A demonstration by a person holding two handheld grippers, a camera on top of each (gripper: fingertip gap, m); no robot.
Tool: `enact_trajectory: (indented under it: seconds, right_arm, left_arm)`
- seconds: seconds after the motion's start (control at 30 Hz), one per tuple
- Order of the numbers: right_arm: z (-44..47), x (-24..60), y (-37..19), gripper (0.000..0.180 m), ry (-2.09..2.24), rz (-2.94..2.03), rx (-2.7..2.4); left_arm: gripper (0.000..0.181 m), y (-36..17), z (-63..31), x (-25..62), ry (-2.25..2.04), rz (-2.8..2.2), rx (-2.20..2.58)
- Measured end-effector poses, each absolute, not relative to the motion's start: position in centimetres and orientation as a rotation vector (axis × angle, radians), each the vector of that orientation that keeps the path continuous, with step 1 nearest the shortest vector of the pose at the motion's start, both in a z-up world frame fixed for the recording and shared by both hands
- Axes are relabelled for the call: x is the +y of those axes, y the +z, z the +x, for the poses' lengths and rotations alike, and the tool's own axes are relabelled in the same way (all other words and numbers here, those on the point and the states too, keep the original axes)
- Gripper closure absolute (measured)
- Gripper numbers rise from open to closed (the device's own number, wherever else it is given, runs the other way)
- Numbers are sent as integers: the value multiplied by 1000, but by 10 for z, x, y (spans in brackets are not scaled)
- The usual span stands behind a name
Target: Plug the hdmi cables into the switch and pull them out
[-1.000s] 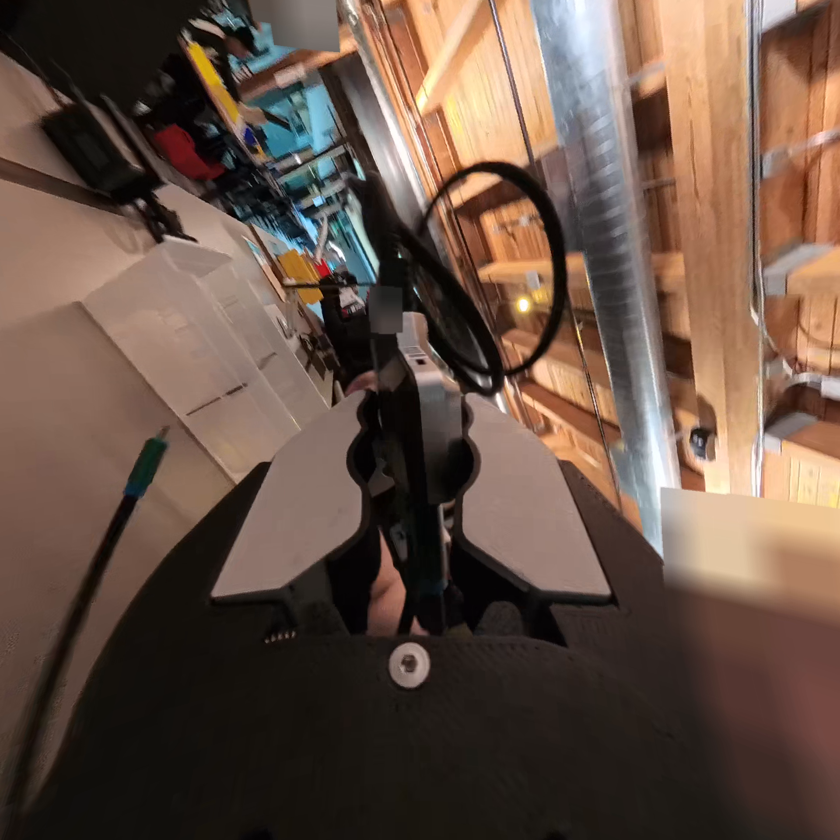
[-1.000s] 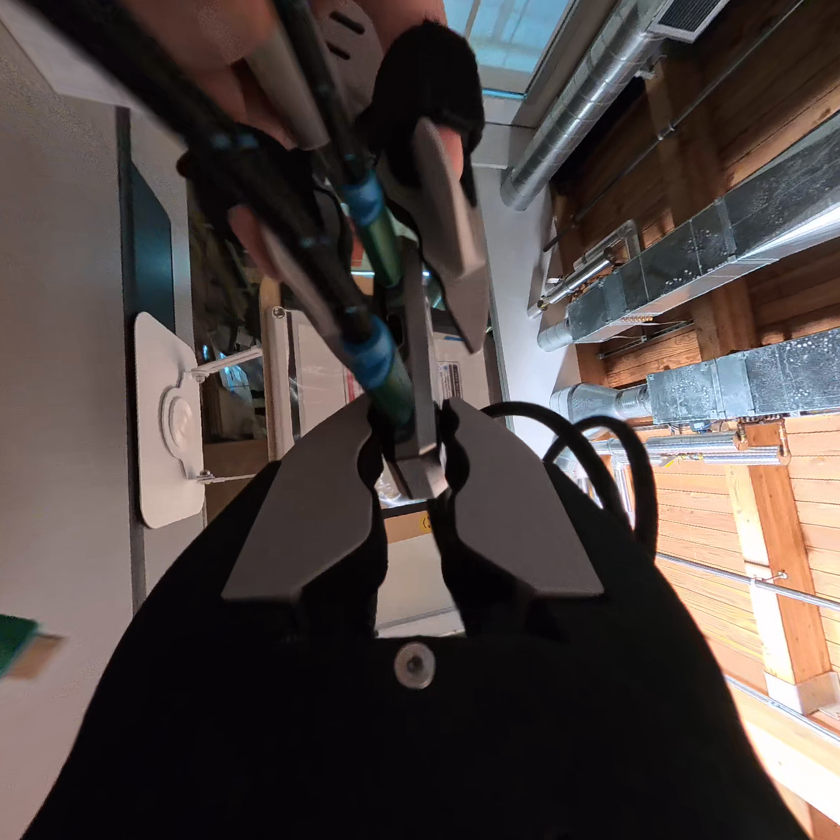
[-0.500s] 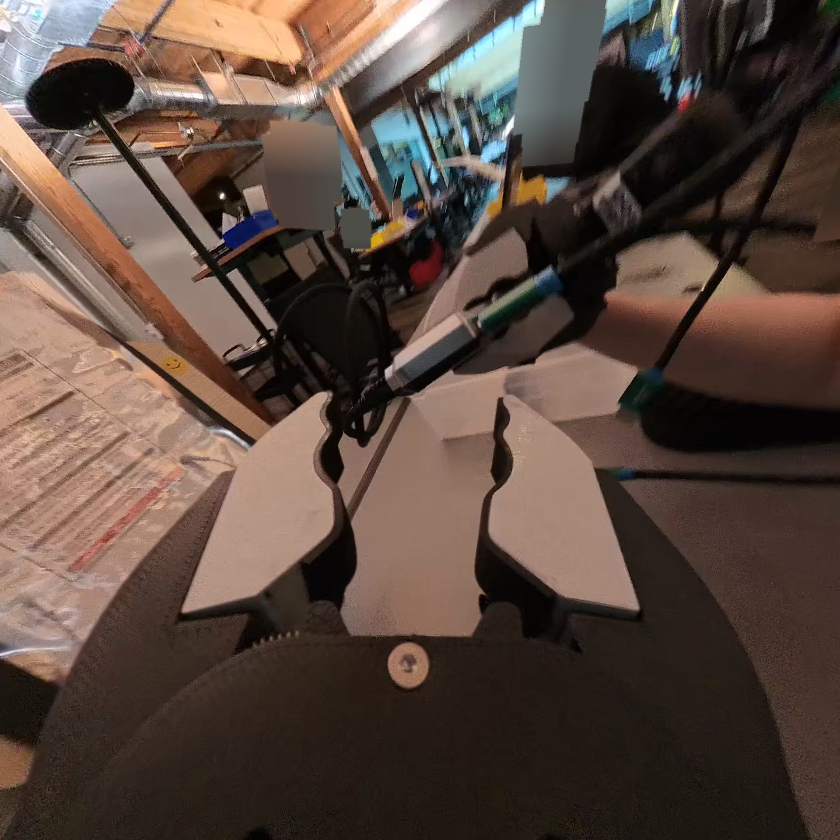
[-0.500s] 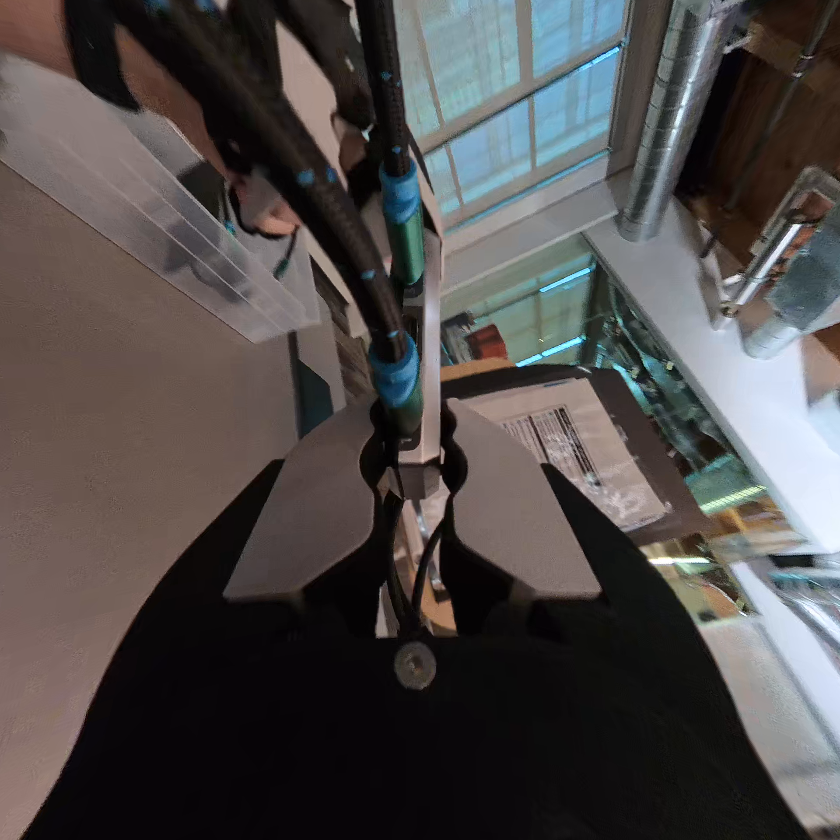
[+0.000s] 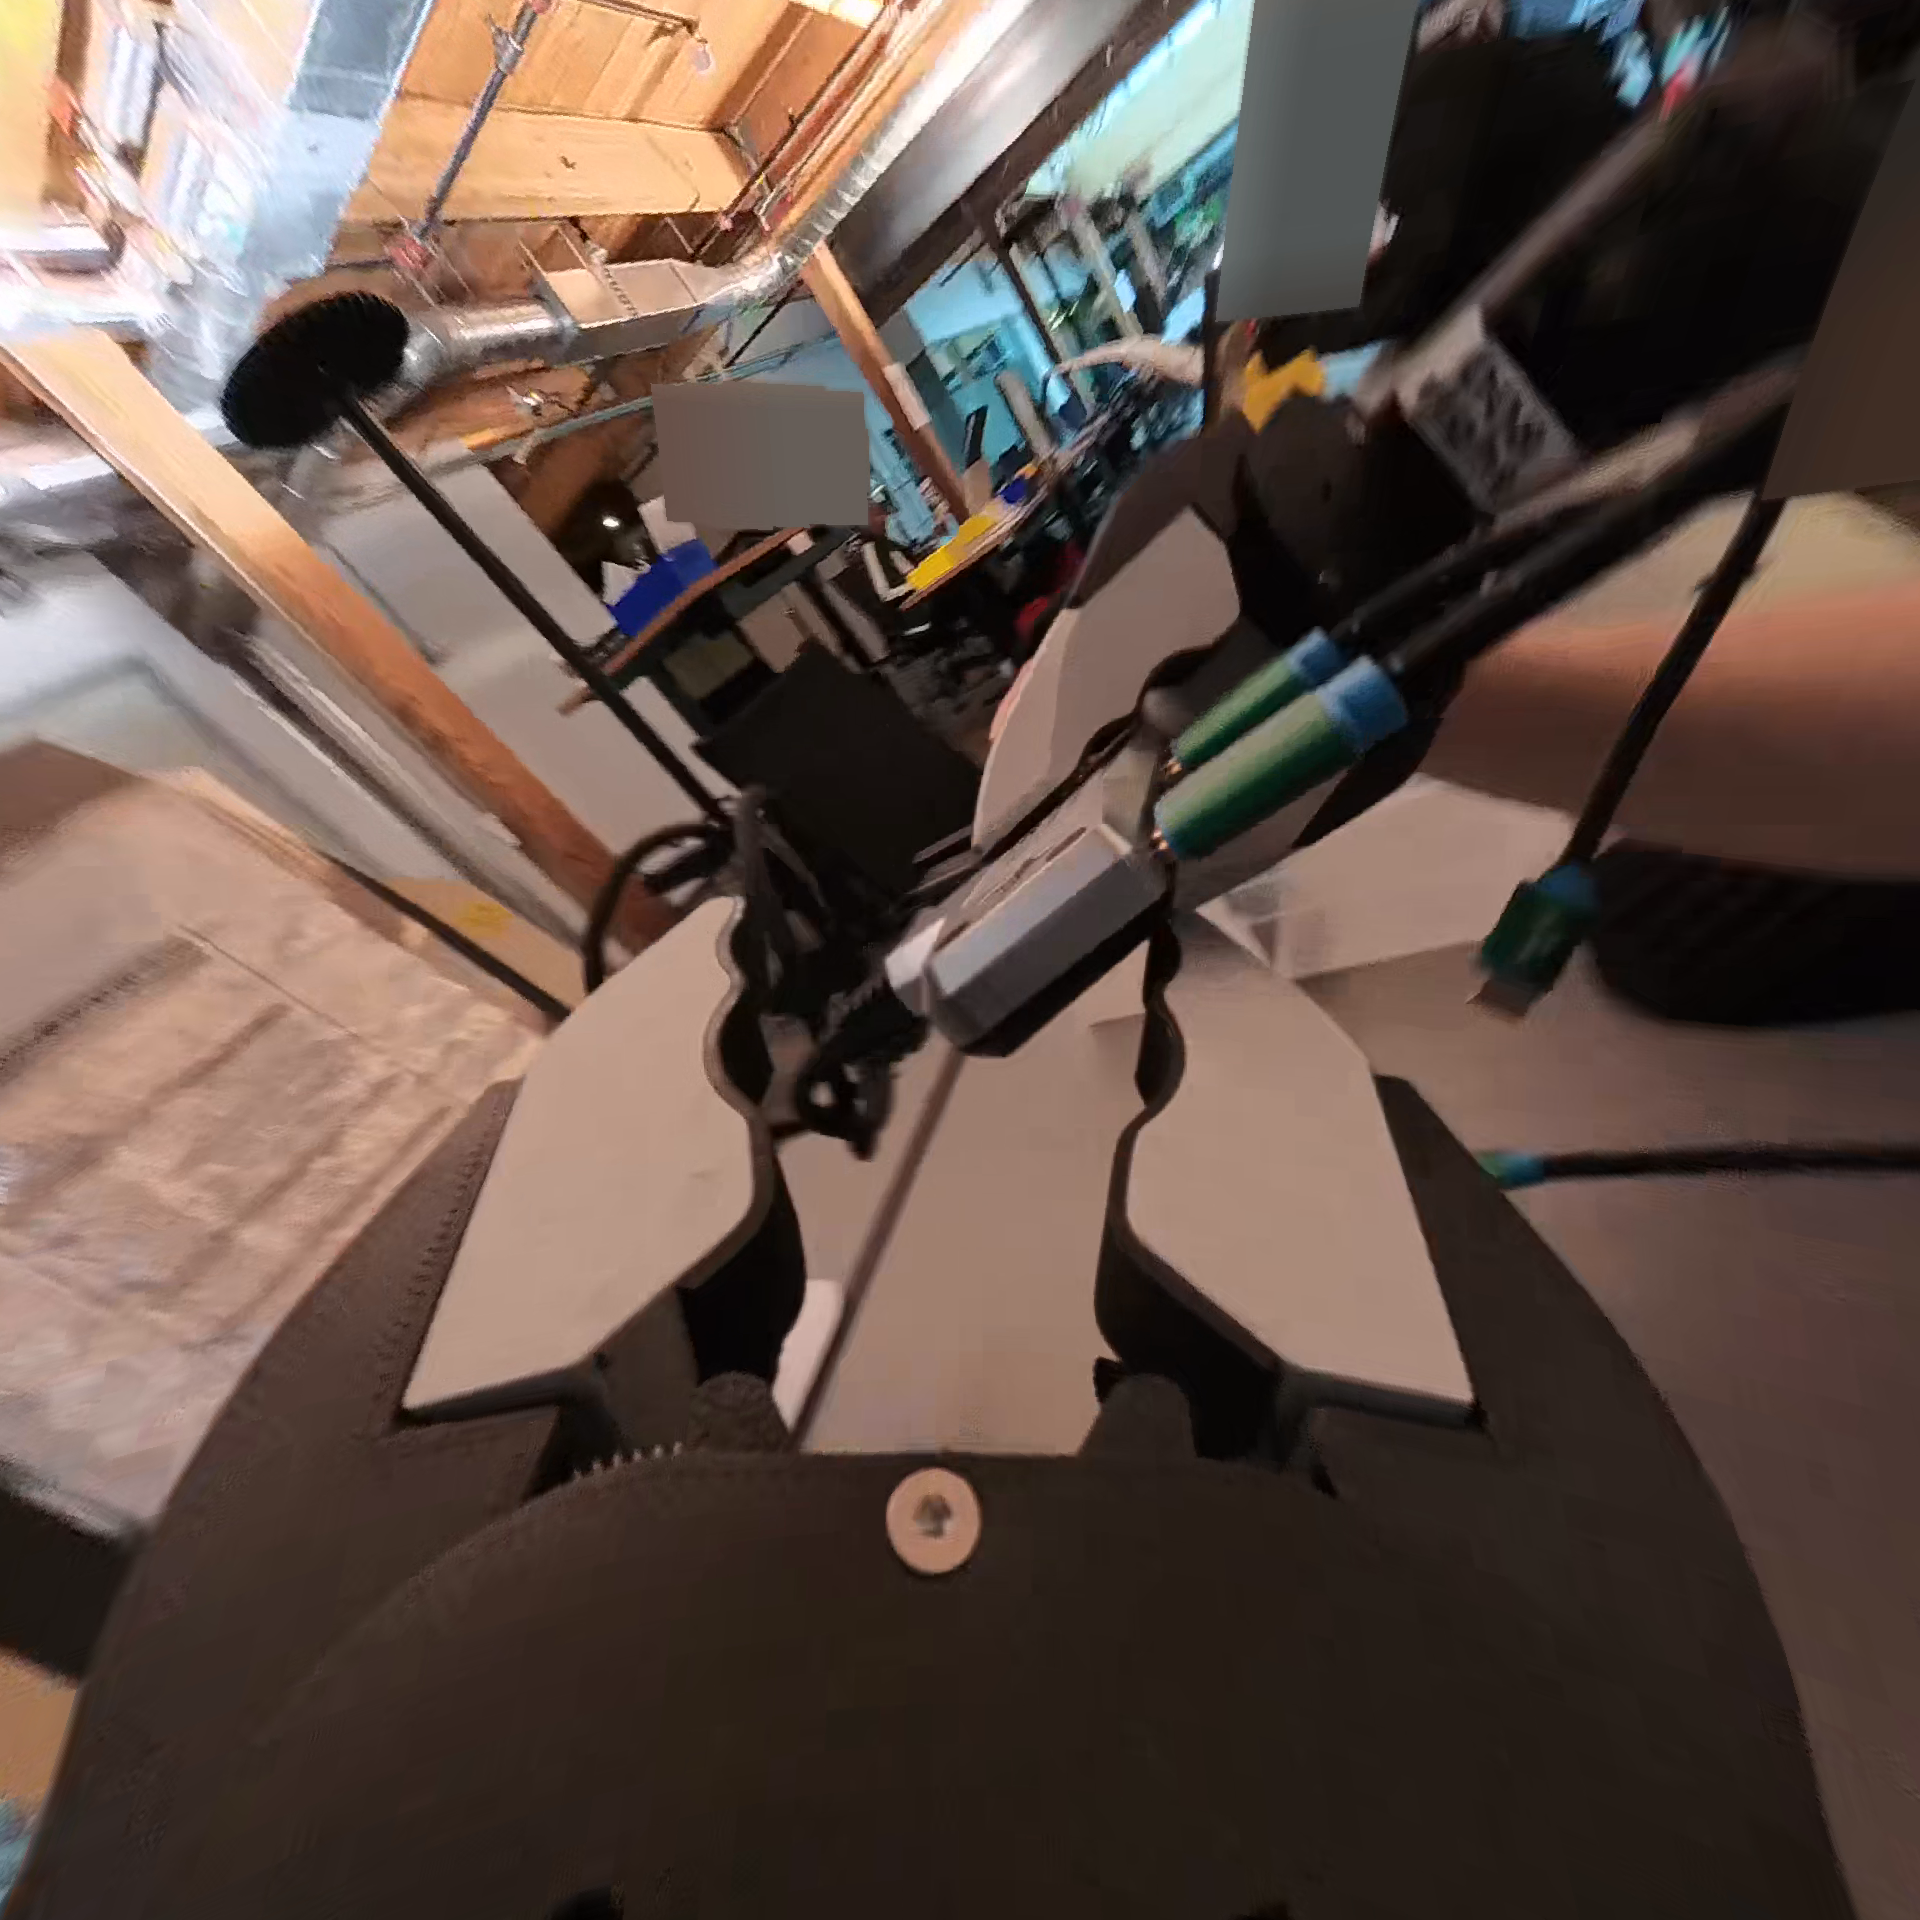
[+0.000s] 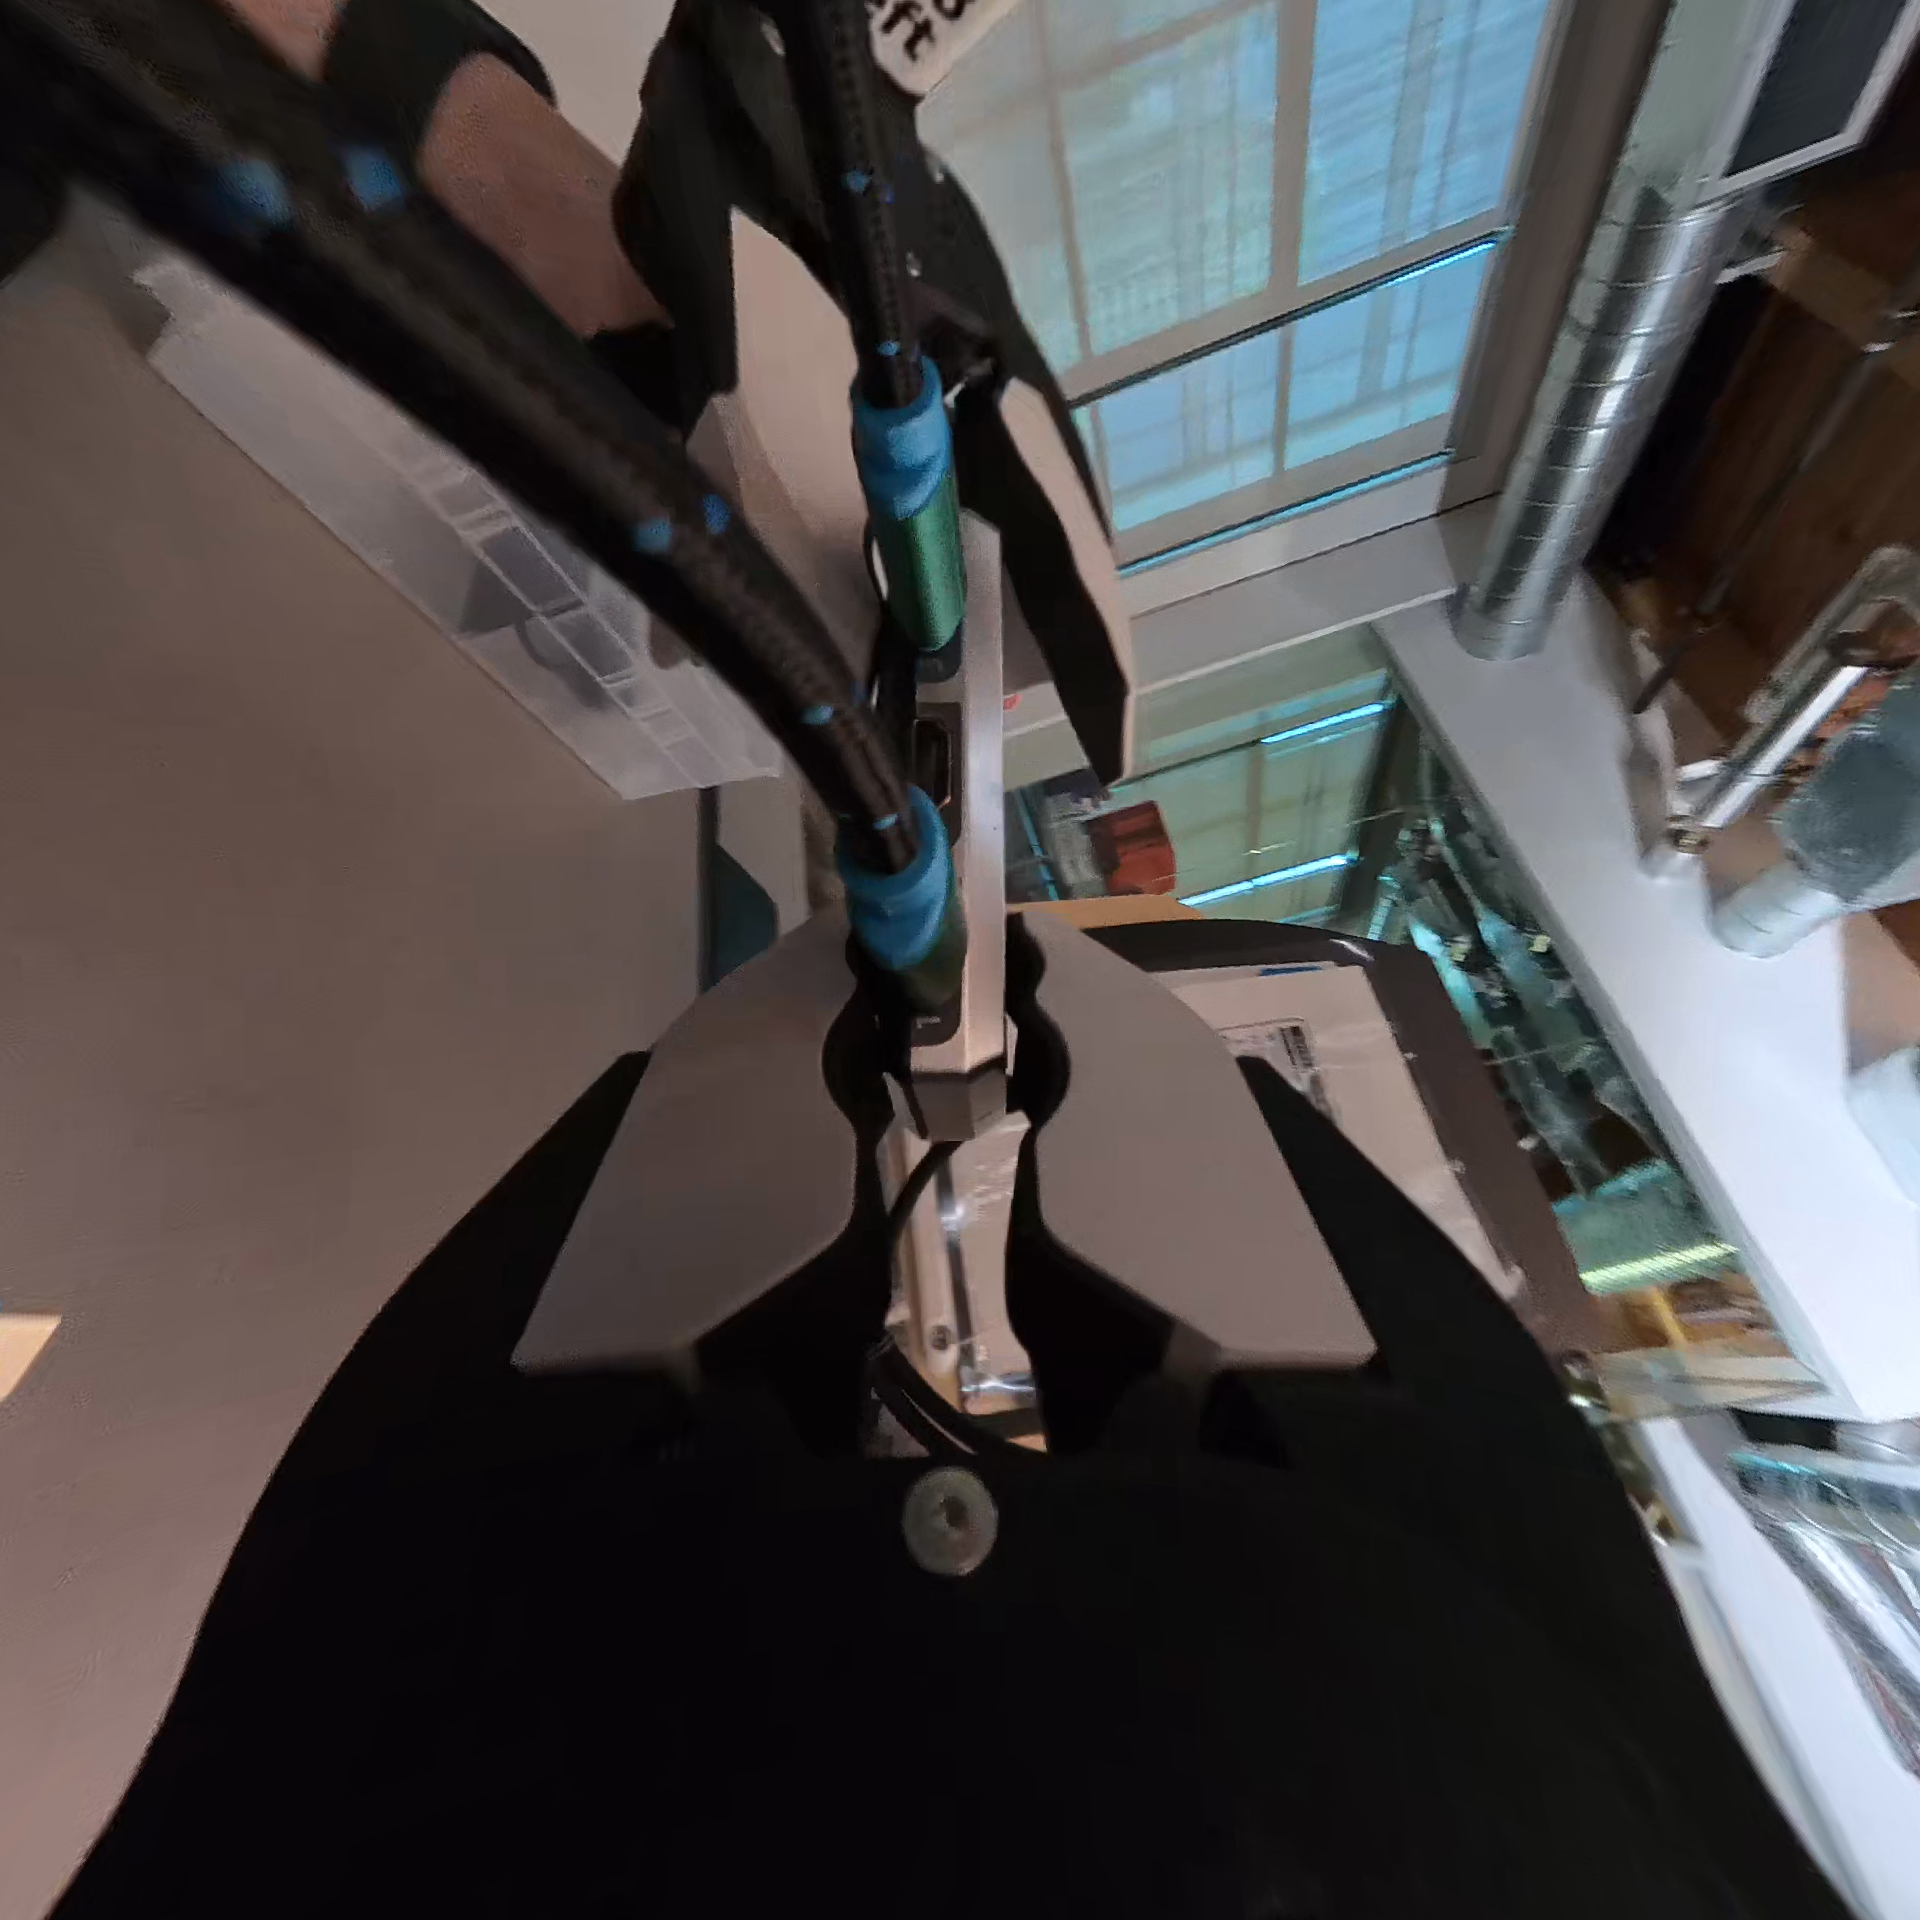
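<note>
The switch (image 6: pixel 977 883) is a slim silver-grey box. My right gripper (image 6: pixel 935 966) is shut on its near end and holds it in the air. Two green-and-blue HDMI plugs sit in it, one by my fingertips (image 6: pixel 899 914) and one farther up (image 6: pixel 914 499), with an empty port (image 6: pixel 932 758) between them. In the left wrist view the switch (image 5: pixel 1039 956) hangs just past my open, empty left gripper (image 5: pixel 940 935), with both plugs (image 5: pixel 1268 758) in it and a right-gripper finger (image 5: pixel 1122 634) behind. A third plug (image 5: pixel 1532 935) dangles loose.
A clear plastic box (image 6: pixel 468 540) lies on the grey table (image 5: pixel 1662 1403). Another cable (image 5: pixel 1714 1155) runs across the table. The switch's black lead (image 5: pixel 748 914) loops beside my left finger. A forearm (image 5: pixel 1714 707) is at the right. A black disc on a rod (image 5: pixel 312 364) is at upper left.
A second ago my left gripper was shut on the switch; it has let go and opened. My right gripper has kept hold of the switch. Both views have swung round.
</note>
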State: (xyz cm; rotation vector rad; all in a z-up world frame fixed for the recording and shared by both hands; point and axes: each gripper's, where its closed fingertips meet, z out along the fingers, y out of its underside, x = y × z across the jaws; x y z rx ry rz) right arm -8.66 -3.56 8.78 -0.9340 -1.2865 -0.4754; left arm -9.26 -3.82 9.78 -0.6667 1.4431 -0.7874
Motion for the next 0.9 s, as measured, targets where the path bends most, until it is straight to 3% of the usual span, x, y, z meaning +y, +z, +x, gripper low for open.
enact_trajectory:
  seconds: [0.2, 0.4, 0.9]
  right_arm:
    - [-89, -41, 67, 158, -358, -1071, -1430]
    - [-86, -32, 45, 158, -481, -1127, -1538]
    - [-70, -21, 45, 158, -613, -1071, -1504]
  left_arm:
    - [149, 75, -86, -58, -502, -490, 1578]
    - [157, 41, -73, -45, -190, -464, 1703]
    - [160, 41, -60, -33, 0, -405, 1618]
